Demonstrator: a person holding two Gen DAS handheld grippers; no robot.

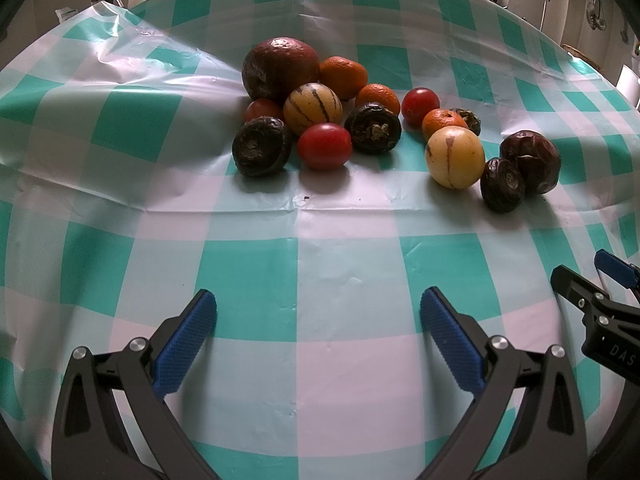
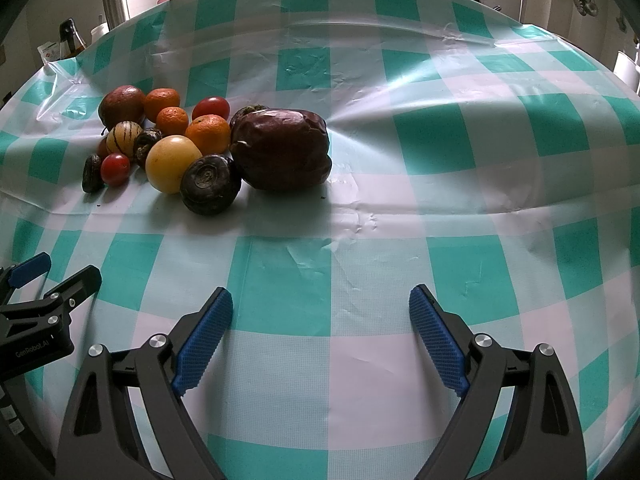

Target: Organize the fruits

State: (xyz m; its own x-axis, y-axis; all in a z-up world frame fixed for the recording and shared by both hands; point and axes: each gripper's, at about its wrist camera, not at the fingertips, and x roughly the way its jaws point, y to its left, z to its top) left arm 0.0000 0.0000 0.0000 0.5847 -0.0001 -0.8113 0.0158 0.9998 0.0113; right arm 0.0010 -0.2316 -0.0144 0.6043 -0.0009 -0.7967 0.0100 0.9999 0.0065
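Left claw: my left claw (image 1: 318, 312) is spread wide and holds nothing, hovering over bare cloth on the near side of the fruit pile.
Right claw: my right claw (image 2: 320, 312) is likewise wide and empty, near the other claw and no closer to the fruit.
Worktop: the worktop wears a glossy teal-and-white checked plastic cloth (image 1: 340, 248), creased and slightly puffed up behind the fruit.
Landmark: the smooth round yellow fruit with a thin brown stripe (image 1: 455, 157) sits in the right half of the spread.
Neighbours: a dark flat-topped water chestnut (image 1: 503, 185) and a wrinkled dark purple passion fruit (image 1: 530, 161) stand just right of the yellow fruit, the chestnut close against it; a small orange mandarin (image 1: 444, 121) lies just behind it.
Main heap: left of the yellow fruit, a glossy red cherry tomato (image 1: 324, 146), a striped cream pepino melon (image 1: 313, 108) and a large brown-red round fruit (image 1: 280, 67) crowd together with more mandarins and chestnuts.
Step in hand: nothing is sorted yet, I judge; a first pick is due.
Doing it well: I would start at an outer piece such as the red tomato, straddle its widest part, close gently since it may bruise or roll, and lift straight up so neighbours stay put.
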